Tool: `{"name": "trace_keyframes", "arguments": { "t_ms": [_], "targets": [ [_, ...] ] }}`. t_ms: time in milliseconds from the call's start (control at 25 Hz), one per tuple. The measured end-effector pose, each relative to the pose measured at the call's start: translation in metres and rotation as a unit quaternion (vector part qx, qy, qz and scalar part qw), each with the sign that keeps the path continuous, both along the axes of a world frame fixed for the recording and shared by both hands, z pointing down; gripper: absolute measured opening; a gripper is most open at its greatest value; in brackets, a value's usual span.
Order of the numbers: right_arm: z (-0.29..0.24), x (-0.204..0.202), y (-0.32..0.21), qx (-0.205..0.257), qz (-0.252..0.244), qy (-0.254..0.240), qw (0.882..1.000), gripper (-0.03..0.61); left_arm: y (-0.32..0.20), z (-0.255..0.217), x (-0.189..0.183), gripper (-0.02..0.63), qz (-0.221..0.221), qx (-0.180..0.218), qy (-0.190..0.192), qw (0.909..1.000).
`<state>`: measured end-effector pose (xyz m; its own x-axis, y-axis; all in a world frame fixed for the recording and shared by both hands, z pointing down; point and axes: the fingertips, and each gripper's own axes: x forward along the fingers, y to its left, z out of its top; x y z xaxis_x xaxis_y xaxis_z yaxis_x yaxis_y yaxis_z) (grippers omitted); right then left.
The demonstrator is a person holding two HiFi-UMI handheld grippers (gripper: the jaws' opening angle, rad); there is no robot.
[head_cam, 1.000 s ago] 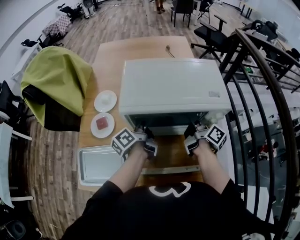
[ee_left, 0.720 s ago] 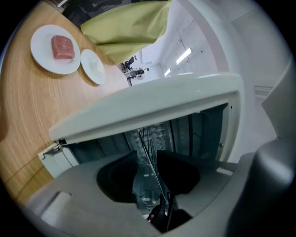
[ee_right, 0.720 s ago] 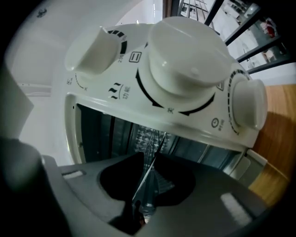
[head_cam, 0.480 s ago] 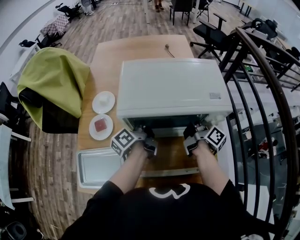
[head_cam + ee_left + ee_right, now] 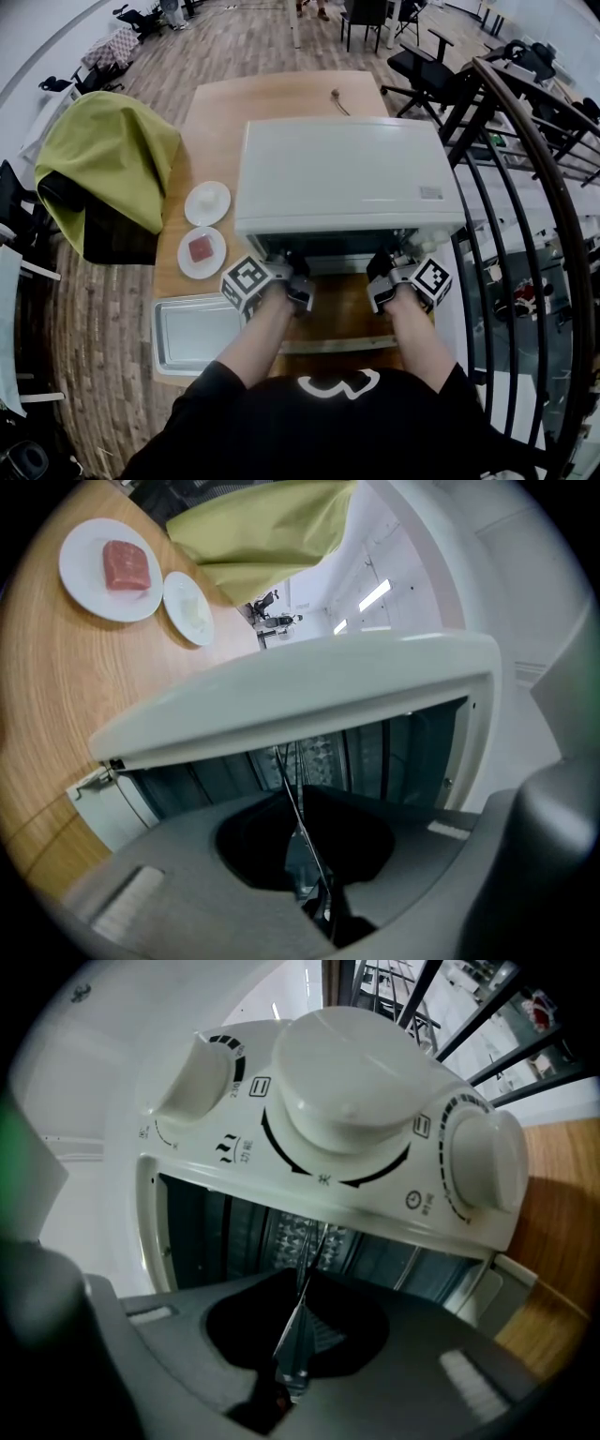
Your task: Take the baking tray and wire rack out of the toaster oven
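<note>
Both grippers sit level at the mouth of the toaster oven (image 5: 347, 173), its door dropped open toward me.

Left gripper (image 5: 284, 265): jaws have just been closing. In the left gripper view they are pinched on the thin front wires of the wire rack (image 5: 298, 808), which runs back into the dark cavity.

Right gripper (image 5: 392, 265): jaws also just closed. In the right gripper view they are pinching the same rack edge-on (image 5: 305, 1312), just under the control knobs (image 5: 342, 1101).

The wire rack is inside the oven, held at its front edge on both sides.

The baking tray (image 5: 187, 333) lies flat on the surface (image 5: 272, 98), at the front left corner, beside my left forearm.

Behind the tray are two white plates, well clear of the oven. The nearer plate (image 5: 203, 251) carries a red slab of meat.
</note>
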<state>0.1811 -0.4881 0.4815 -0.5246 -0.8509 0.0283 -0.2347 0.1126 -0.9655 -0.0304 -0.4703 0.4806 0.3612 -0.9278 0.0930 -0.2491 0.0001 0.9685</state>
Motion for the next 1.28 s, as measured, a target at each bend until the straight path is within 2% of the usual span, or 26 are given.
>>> {"name": "trace_keyframes", "arguments": {
  "t_ms": [440,1280],
  "targets": [
    [0.003,0.001,0.025,-0.004,0.004,-0.003,1.0,0.034,0.024,0.001,-0.001,0.032,0.006,0.001,0.01,0.9999],
    [0.003,0.016,0.109,0.0,-0.002,-0.011,1.0,0.032,0.109,0.001,0.016,0.031,0.011,-0.003,0.009,0.9999]
  ]
}}
